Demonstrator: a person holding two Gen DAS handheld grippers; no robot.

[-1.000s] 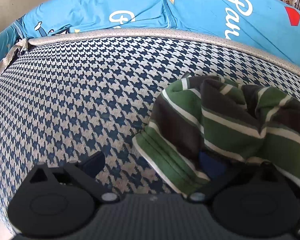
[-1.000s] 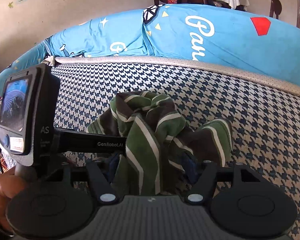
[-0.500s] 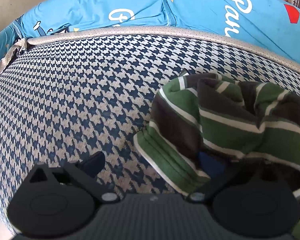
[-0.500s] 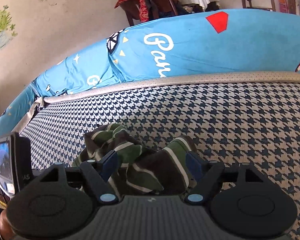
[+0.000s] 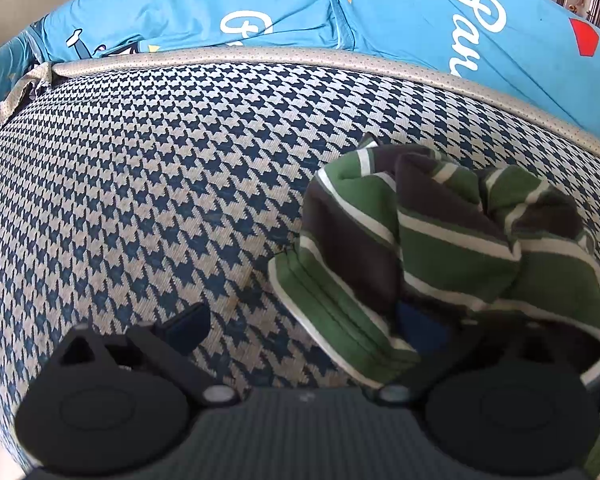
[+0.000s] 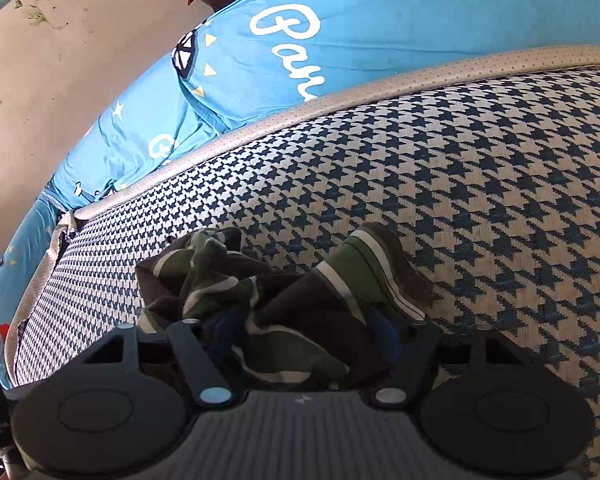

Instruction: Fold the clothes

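Soft, limp striped garment (image 5: 440,240) bunched between spread right gripper (image 6: 304,324) fingers; left gripper (image 5: 304,326) spread too; best pinched at hem

Striped garment (image 5: 440,240), green/dark brown w/ thin white stripes, lies crumpled in a heap on the houndstooth surface (image 5: 160,180). Not folded, not spread; bunched w/ deep creases. One green ribbed hem edge sticks out flat at the heap's near-left side.

Black hand-held gripper (image 5: 300,328), blue pads (image 5: 420,330), silver screws
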